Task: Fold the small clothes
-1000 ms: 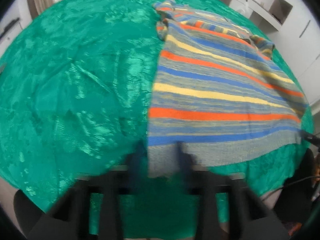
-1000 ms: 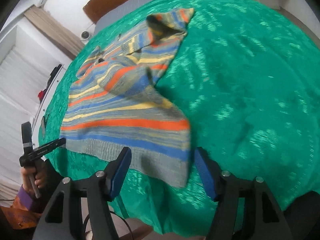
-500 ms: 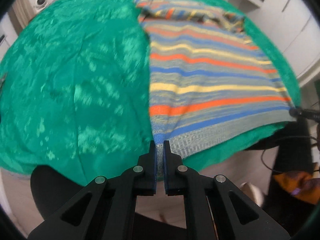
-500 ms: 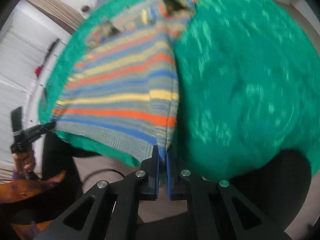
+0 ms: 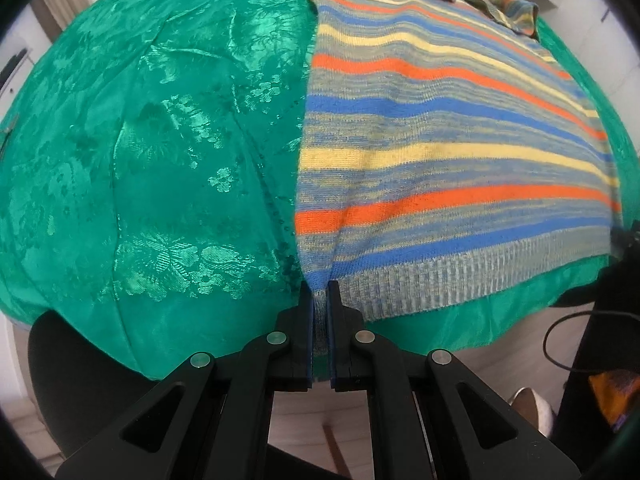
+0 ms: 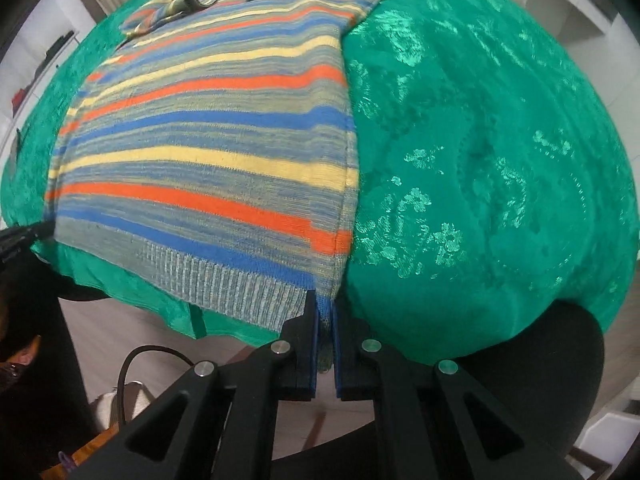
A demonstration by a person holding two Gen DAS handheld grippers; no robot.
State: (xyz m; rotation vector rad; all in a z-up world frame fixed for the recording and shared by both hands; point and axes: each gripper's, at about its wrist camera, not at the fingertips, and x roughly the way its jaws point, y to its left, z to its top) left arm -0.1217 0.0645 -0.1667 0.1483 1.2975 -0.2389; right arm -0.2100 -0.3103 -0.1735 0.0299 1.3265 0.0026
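Observation:
A striped knit sweater [image 5: 440, 152] in grey, blue, orange and yellow lies spread on a green patterned cloth [image 5: 160, 140]. Its ribbed hem hangs at the near table edge. My left gripper [image 5: 319, 292] is shut on the hem's left corner. In the right wrist view the sweater [image 6: 216, 152] fills the left half, and my right gripper [image 6: 324, 304] is shut on the hem's right corner. The sleeves lie bunched at the far end [image 6: 176, 4]. The fabric is pulled taut between the two corners.
The green cloth [image 6: 480, 160] drapes over the table's near edge. Dark chair backs [image 5: 80, 360] [image 6: 560, 340] sit below the edge. A black cable [image 5: 568, 340] hangs at the right, and white cabinets stand in the background.
Both grippers closed on the sweater's hem corners and pulled them toward the near edge, drawing the sweater flat and taut. Since half a second ago the cameras sit closer to the table.

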